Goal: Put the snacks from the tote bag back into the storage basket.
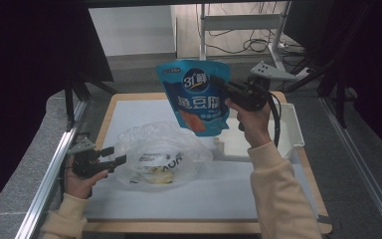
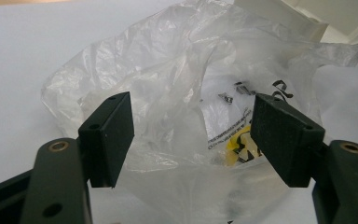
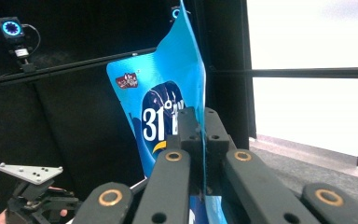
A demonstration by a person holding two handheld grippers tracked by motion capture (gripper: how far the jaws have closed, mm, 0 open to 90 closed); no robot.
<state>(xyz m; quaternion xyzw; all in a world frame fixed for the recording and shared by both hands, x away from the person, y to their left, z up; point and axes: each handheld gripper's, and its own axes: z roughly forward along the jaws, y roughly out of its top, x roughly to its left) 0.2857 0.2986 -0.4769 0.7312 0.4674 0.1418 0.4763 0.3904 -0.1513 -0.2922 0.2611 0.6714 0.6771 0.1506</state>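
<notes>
The high view lays out the whole scene: a white surface point(image 1: 129, 114) with a crumpled clear plastic bag point(image 1: 159, 154) lying near its middle, a white tray point(image 1: 291, 124) at the far right, and a blue pouch point(image 1: 196, 94) held up in the air above the bag's far edge. The right gripper point(image 1: 229, 88) pinches the pouch at its right edge; the pouch hangs with its long axis roughly upright, printed face toward the camera, top edge up and its lower corner tipped down toward the bag.

The right gripper view adds what the high view cannot: the jaws are clamped flat on the blue pouch point(image 3: 168, 107), which rises from between them almost edge-on, its printed face turned to the left of that picture. Low in the left corner the left gripper point(image 3: 37, 198) shows with its grey plate.

The left gripper view looks into the mouth of the clear plastic bag point(image 2: 177, 93), where printed yellow and black packaging sits inside, and a corner of the white tray point(image 2: 317, 14) shows behind it. The left gripper point(image 1: 110, 155) rests at the bag's left side, its jaws standing wide with crumpled film between them, the pads not pressing on it.
</notes>
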